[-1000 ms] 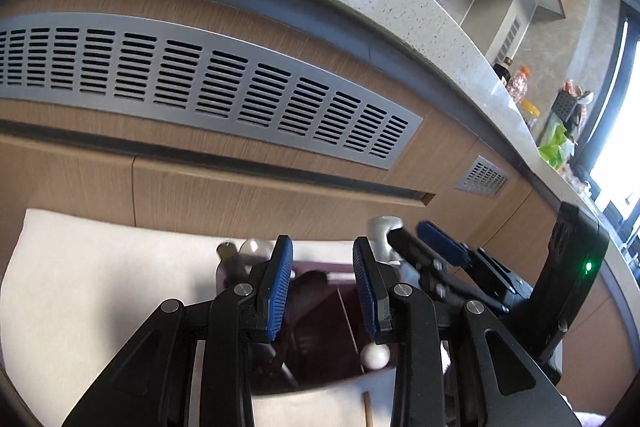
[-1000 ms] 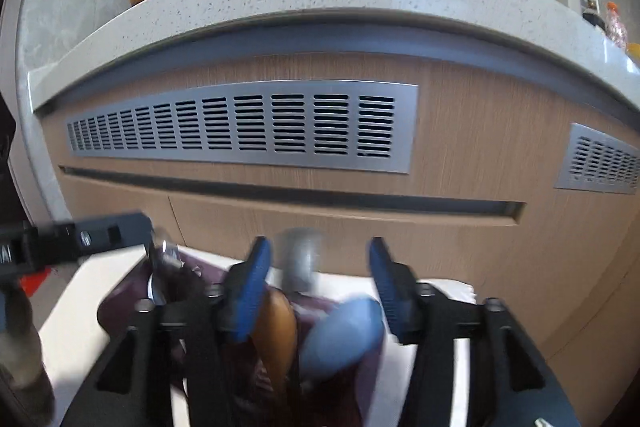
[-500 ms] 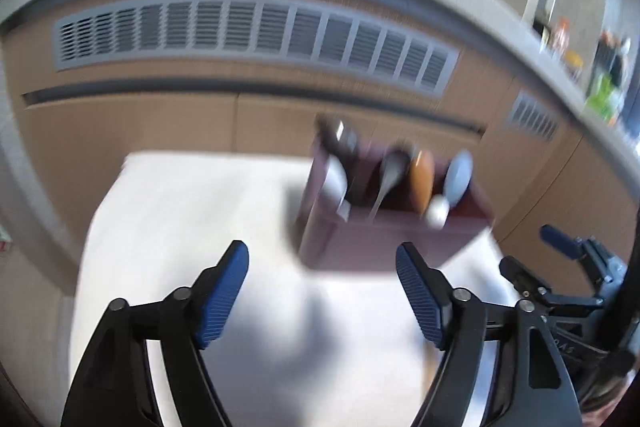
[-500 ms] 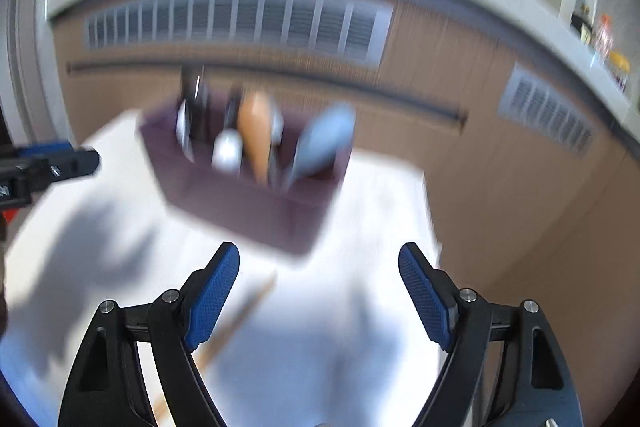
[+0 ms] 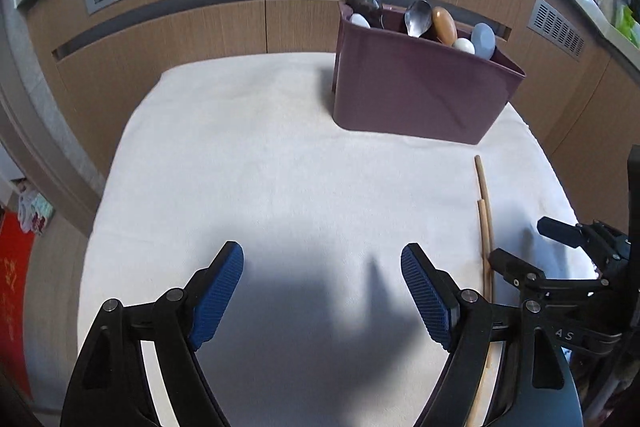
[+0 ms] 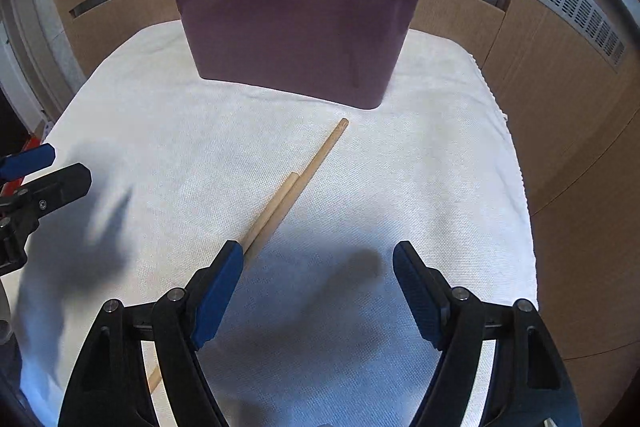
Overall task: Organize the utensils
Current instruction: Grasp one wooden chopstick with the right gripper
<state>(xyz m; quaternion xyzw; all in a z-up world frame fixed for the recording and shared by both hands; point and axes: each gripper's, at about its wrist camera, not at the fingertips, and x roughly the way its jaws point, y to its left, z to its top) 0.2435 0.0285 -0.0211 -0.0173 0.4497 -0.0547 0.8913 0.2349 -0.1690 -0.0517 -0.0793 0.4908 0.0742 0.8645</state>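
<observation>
Chopsticks (image 6: 298, 187), a wooden pair, lay side by side on the white cloth (image 6: 420, 147) in front of the purple utensil holder (image 6: 296, 31), well apart from its wall. Spoons (image 5: 418, 19) of several colours stood upright in the holder. The left gripper (image 5: 322, 291) hung over bare cloth with its jaws spread and opening, nothing between them. The right gripper (image 6: 318, 291) hung just beside the chopsticks; its jaws were spread and closing, nothing between them, and its left finger (image 6: 218, 291) covered part of the pair. Wooden cabinet fronts (image 6: 520, 47) with grey vents stood behind.
</observation>
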